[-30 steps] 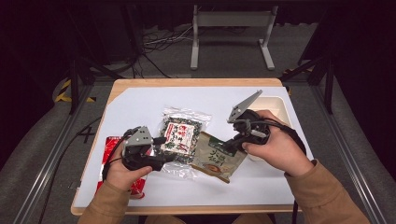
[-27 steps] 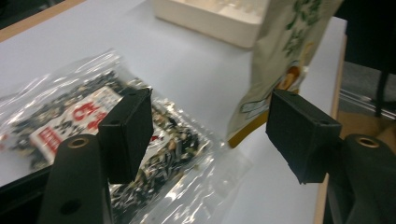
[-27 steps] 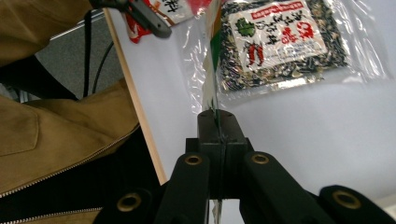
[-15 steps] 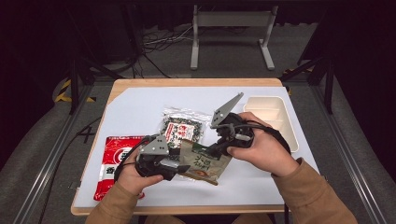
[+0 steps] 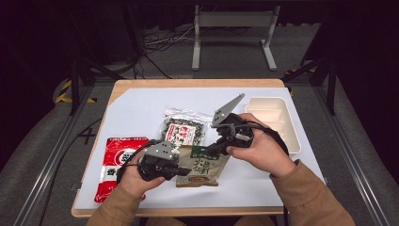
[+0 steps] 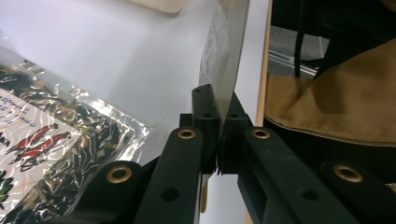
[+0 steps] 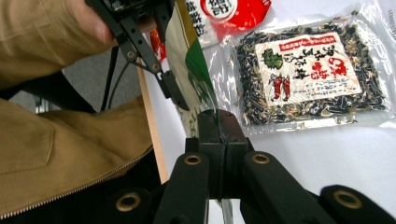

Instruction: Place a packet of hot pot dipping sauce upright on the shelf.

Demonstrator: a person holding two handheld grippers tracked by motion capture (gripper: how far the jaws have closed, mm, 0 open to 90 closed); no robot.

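A green and tan snack packet (image 5: pixel 202 168) is held between both grippers near the table's front. My left gripper (image 5: pixel 181 170) has just been closing and is now shut on the packet's left edge. In the left gripper view its jaws (image 6: pixel 218 116) pinch the packet's silvery sheet (image 6: pixel 226 51). My right gripper (image 5: pixel 211 151) is shut on the packet's upper right edge. In the right gripper view its jaws (image 7: pixel 218 126) clamp the green film (image 7: pixel 196 65), and the left gripper's fingers (image 7: pixel 173 93) grip the same packet farther off.
A clear packet of dark dried bits (image 5: pixel 184 129) lies behind the held one. A red packet (image 5: pixel 115 162) lies at the front left. A cream divided tray (image 5: pixel 275 120) stands at the right. The white mat (image 5: pixel 141 106) covers the wooden table.
The left gripper came right from over the red packet and shut on the green packet's left edge. The right gripper carried the packet left, towards the middle.
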